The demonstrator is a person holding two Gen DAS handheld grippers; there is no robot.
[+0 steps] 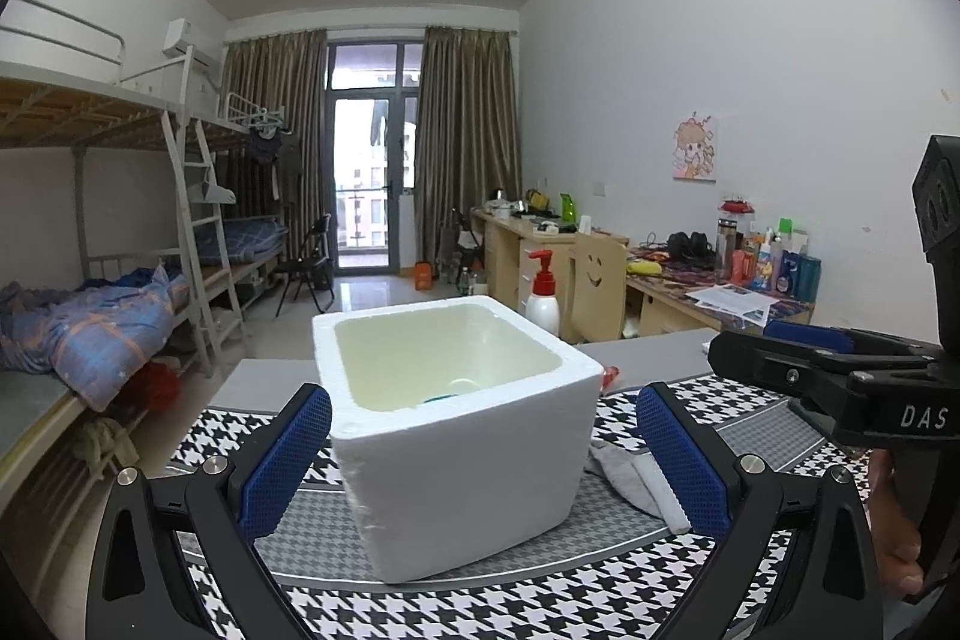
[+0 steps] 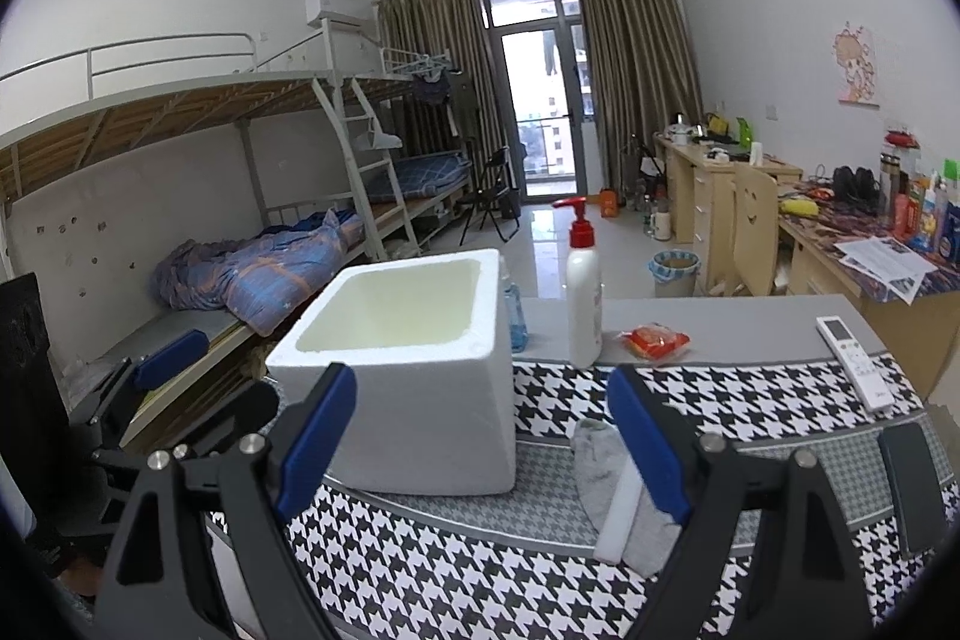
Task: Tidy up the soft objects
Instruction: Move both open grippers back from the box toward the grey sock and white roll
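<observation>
A white foam box (image 1: 462,430) stands open on the houndstooth cloth (image 1: 540,604); something blue and white lies at its bottom (image 1: 450,391). My left gripper (image 1: 483,460) is open, its blue pads on either side of the box front. A grey sock with a white strip (image 1: 636,478) lies right of the box. In the right wrist view the box (image 2: 408,376) is ahead left, and the grey sock (image 2: 606,466) with a white foam piece (image 2: 618,514) lies by the right finger. My right gripper (image 2: 480,436) is open and empty.
A white pump bottle with a red top (image 2: 583,292), a red snack packet (image 2: 654,340), a white remote (image 2: 852,361) and a dark phone (image 2: 912,484) lie on the table. A blue bottle (image 2: 515,316) stands behind the box. Bunk beds stand left, desks right.
</observation>
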